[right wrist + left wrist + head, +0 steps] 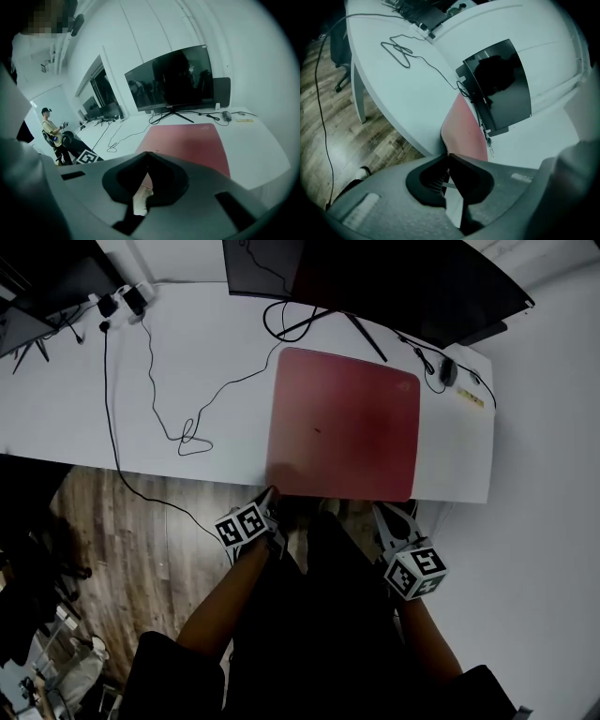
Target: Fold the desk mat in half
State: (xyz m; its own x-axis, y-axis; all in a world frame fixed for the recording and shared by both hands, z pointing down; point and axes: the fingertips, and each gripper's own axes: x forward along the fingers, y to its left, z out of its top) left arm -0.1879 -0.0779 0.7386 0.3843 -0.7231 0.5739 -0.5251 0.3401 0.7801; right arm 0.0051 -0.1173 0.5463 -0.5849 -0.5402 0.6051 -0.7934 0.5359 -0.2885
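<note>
A red desk mat lies flat on the white desk, its near edge along the desk's front edge. My left gripper is at the mat's near left corner. In the left gripper view the jaw tips meet on the edge of the mat, shut on it. My right gripper is just off the desk's front edge, below the mat's near right corner. In the right gripper view its jaws stand shut with nothing seen between them, and the mat stretches beyond.
A dark monitor on a stand sits behind the mat, with a mouse at the far right. Black cables loop across the desk's left part. Wooden floor lies below the front edge. A person stands far off.
</note>
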